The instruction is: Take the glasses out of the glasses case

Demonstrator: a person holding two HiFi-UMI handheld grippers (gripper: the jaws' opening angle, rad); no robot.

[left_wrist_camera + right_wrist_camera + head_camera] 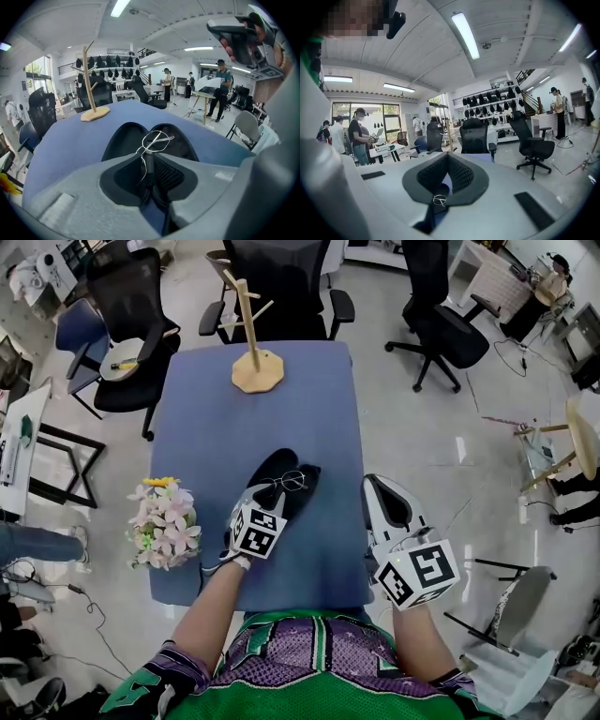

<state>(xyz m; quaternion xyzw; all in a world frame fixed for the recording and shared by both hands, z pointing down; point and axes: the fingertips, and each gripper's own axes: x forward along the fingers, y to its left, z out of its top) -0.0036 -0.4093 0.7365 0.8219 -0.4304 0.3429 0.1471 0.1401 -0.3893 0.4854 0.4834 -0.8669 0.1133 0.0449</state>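
Note:
A black glasses case (278, 472) lies open on the blue table (281, 399), both halves showing. Thin wire-framed glasses (292, 482) sit over its near right part. My left gripper (265, 491) reaches the case from the near side. In the left gripper view it (151, 161) is shut on a temple of the glasses (157, 139), whose lenses stand up above the case (125, 139). My right gripper (375, 486) hovers at the table's right edge, apart from the case. In the right gripper view it (446, 169) is shut with nothing held.
A wooden branched stand (255, 362) sits at the table's far end. A bunch of pale flowers (165, 521) lies at the near left edge. Black office chairs (281, 282) ring the far side. People stand at desks in the background.

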